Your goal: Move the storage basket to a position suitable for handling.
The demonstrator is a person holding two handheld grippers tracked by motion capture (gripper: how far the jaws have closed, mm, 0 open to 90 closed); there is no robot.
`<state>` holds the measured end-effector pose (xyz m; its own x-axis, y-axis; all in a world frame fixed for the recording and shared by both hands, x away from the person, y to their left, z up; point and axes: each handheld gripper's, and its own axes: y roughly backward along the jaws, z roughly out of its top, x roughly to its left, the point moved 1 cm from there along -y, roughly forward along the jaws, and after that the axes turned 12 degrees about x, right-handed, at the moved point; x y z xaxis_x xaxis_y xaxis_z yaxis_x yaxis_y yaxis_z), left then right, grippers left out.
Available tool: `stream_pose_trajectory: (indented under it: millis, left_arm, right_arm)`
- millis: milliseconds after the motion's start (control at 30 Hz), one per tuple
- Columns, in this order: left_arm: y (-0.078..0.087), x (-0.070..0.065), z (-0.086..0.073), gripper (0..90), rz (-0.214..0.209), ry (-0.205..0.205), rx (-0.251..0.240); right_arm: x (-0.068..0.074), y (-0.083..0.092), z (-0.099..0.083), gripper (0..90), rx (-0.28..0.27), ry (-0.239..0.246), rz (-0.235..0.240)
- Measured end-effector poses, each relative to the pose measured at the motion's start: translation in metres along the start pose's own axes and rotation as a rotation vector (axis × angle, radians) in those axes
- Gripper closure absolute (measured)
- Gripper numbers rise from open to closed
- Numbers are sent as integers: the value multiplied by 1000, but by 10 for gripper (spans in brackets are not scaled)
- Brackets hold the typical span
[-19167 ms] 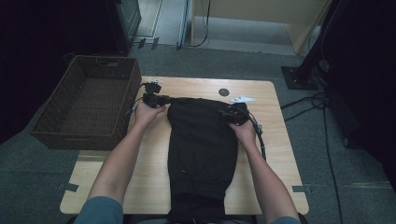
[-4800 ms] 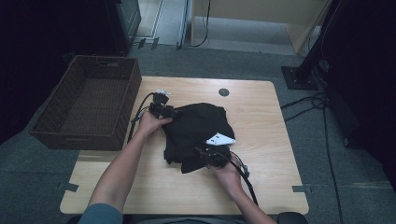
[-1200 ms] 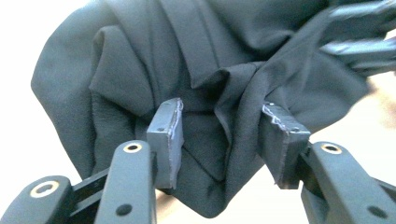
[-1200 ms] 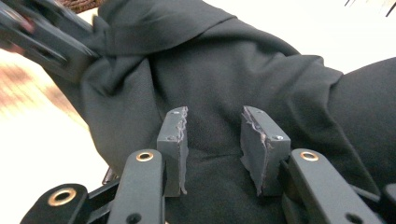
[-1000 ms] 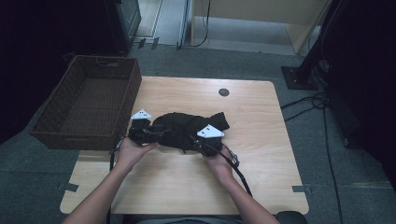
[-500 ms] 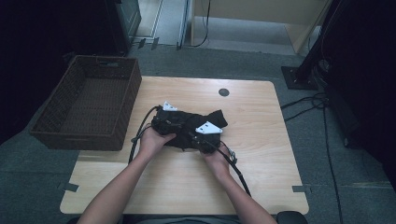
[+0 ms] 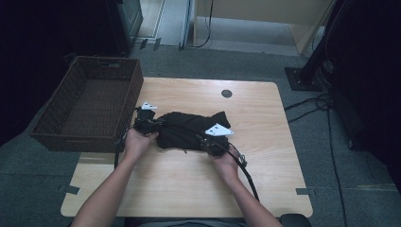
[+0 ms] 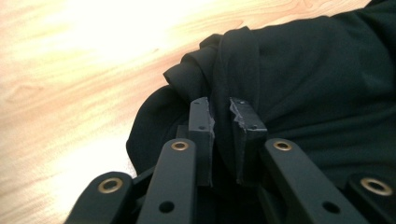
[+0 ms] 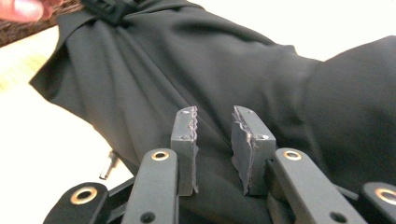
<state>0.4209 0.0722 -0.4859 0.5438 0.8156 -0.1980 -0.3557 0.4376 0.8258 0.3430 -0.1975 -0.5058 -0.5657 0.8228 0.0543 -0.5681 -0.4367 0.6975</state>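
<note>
Wooden table (image 7: 265, 170), bundled black garment (image 7: 187, 130) seemingly mid-surface.

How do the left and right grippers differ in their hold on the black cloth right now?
The left gripper pinches a bunched fold at the black cloth's end nearest the basket, its jaws having just been closing. The right gripper clamps smoother fabric at the opposite end, jaws wider. Both are shut on cloth.

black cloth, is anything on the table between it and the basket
Nothing visible. The black cloth lies bunched on the table, and the basket stands open just off the table's left edge. At that end there is the left hand-held gripper, pinching a fold of the cloth, its jaws just closing.
</note>
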Motion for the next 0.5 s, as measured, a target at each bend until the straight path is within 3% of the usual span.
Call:
stream_pose_trajectory:
  millis: [100,200,333,500]
  left_arm:
    - [-1,0,-3,772,-32,29,-14]
    - [0,-4,-4,779,-69,30,-13]
    - [-3,-10,-3,806,-80,18,-12]
    - [-4,-15,-2,818,-79,3,-10]
  right_arm:
    - [-14,9,-6,665,35,-33,-1]
    - [-21,24,-2,676,6,-73,29]
    - [-26,38,21,692,-70,-65,3]
    - [-42,33,46,694,-119,-75,-76]
